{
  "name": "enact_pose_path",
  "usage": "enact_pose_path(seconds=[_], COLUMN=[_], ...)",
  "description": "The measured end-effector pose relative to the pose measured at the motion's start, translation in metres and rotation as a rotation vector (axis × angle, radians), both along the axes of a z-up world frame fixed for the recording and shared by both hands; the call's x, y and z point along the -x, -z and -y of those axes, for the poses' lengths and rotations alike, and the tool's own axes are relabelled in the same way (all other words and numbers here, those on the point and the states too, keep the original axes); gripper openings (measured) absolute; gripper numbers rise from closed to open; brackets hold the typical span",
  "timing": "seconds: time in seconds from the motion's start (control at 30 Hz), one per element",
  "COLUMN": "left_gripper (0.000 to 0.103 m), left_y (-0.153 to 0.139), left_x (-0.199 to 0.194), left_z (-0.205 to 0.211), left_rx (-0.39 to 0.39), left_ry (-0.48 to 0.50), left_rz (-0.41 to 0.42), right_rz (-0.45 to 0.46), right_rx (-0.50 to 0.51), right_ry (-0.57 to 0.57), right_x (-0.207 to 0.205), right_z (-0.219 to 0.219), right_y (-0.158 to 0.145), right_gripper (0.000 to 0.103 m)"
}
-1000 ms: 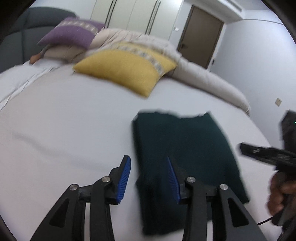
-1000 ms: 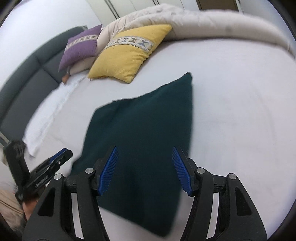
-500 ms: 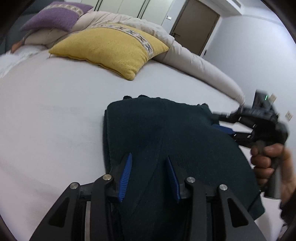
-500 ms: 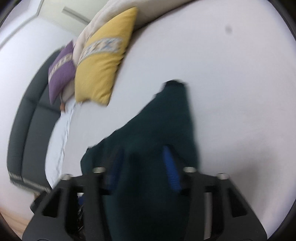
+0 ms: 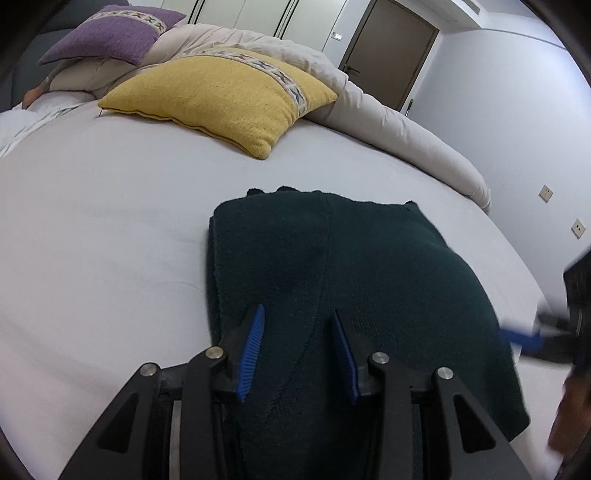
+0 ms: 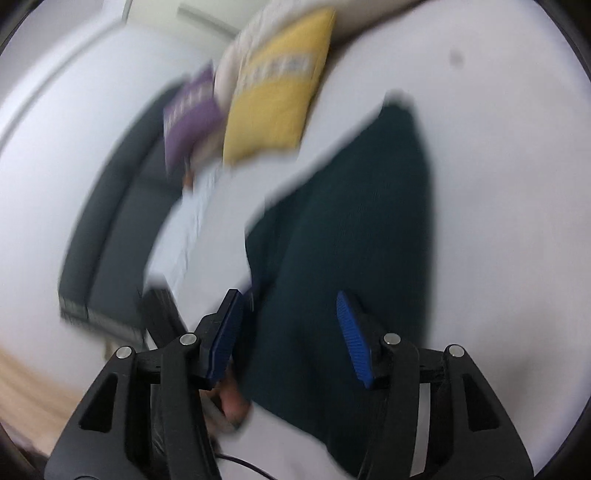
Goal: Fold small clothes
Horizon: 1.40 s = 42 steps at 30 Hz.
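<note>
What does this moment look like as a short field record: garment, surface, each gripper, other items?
garment: dark green knit garment, folded over in layers, lying flat
surface: bed with pale sheet
left gripper: open, fingers over the garment's near edge
right gripper: open, over the garment; view blurred
other items: yellow pillow, purple pillow, rolled beige duvet
contact: cannot tell whether either gripper touches the fabric

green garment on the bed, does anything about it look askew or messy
Slightly. The dark green garment lies folded on the white bed, but its far edge is uneven, with small bumps poking out. Nothing looks spilled or damaged.
</note>
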<state>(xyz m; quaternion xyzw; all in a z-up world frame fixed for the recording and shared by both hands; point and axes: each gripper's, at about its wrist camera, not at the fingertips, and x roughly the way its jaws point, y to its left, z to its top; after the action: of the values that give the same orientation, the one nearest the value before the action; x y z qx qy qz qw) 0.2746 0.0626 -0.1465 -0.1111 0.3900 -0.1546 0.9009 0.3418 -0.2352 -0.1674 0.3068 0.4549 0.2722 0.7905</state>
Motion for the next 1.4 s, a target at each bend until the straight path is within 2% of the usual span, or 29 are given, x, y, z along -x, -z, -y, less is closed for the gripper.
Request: enact_pose_path(seconds=[0.07, 0.1, 0.17, 0.2, 0.3, 0.4, 0.5, 0.63, 0.7, 0.73, 0.8, 0.87, 0.93, 1.03, 1.07, 1.1, 1.17, 1.23, 1.27, 1.4], left_gripper=[0.041, 0.041, 0.041, 0.041, 0.041, 0.041, 0.041, 0.041, 0.04, 0.04, 0.058, 0.06, 0.06, 0.06, 0.059, 0.058, 0.055, 0.044, 0.036, 0.032], left_y=[0.0, 0.0, 0.0, 0.0, 0.0, 0.0, 0.0, -0.004, -0.013, -0.02, -0.032, -0.039, -0.035, -0.017, -0.01, -0.003, 0.003, 0.003, 0.005, 0.009], left_x=[0.0, 0.0, 0.0, 0.0, 0.0, 0.0, 0.001, 0.002, 0.006, 0.013, 0.025, 0.031, 0.025, 0.007, 0.003, 0.0, -0.005, -0.011, -0.013, -0.027], left_z=[0.0, -0.001, -0.001, -0.001, -0.001, -0.001, -0.001, -0.001, -0.008, -0.016, -0.035, -0.056, -0.068, -0.072, -0.07, -0.069, -0.064, -0.053, -0.048, -0.035], left_rx=[-0.002, -0.001, -0.002, -0.001, 0.004, 0.005, 0.002, 0.003, 0.032, 0.067, 0.126, 0.176, 0.214, 0.251, 0.27, 0.291, 0.299, 0.27, 0.275, 0.261], left_ry=[0.003, 0.003, 0.003, 0.003, 0.004, 0.004, 0.004, 0.002, -0.003, -0.022, -0.087, -0.126, -0.126, -0.099, -0.088, -0.087, -0.087, -0.065, -0.049, -0.036], left_rz=[-0.001, -0.001, -0.001, 0.0, 0.001, 0.002, 0.005, 0.005, -0.015, -0.025, -0.021, -0.022, -0.083, -0.193, -0.227, -0.25, -0.262, -0.275, -0.289, -0.321], right_rz=[0.028, 0.008, -0.033, -0.04, -0.048, -0.07, -0.055, -0.036, -0.031, -0.031, -0.031, -0.048, -0.094, -0.104, -0.108, -0.114, -0.119, -0.11, -0.112, -0.12], right_rx=[-0.018, -0.081, -0.142, -0.128, 0.014, 0.107, 0.123, 0.118, 0.118, 0.123, 0.132, 0.149, 0.151, 0.095, 0.081, 0.063, 0.079, 0.091, 0.085, 0.094], right_ry=[0.005, 0.023, 0.047, 0.051, 0.061, 0.136, 0.18, 0.176, 0.17, 0.174, 0.162, 0.145, 0.15, 0.147, 0.145, 0.131, 0.113, 0.105, 0.109, 0.125], right_x=[0.004, 0.003, 0.012, 0.012, 0.022, 0.032, 0.037, 0.026, 0.009, 0.02, 0.011, -0.003, -0.013, -0.03, -0.035, -0.041, -0.051, -0.06, -0.065, -0.081], right_z=[-0.002, 0.004, 0.015, 0.016, 0.017, 0.037, 0.045, 0.038, 0.029, 0.035, 0.033, 0.027, 0.027, 0.025, 0.023, 0.018, 0.009, 0.002, 0.001, -0.007], right_y=[0.011, 0.018, 0.024, 0.025, 0.026, 0.029, 0.023, 0.013, 0.011, 0.008, 0.006, 0.008, 0.015, 0.02, 0.021, 0.022, 0.025, 0.026, 0.028, 0.032], right_gripper=[0.051, 0.05, 0.049, 0.049, 0.05, 0.053, 0.056, 0.063, 0.076, 0.077, 0.077, 0.077, 0.077, 0.077, 0.075, 0.068, 0.067, 0.067, 0.065, 0.053])
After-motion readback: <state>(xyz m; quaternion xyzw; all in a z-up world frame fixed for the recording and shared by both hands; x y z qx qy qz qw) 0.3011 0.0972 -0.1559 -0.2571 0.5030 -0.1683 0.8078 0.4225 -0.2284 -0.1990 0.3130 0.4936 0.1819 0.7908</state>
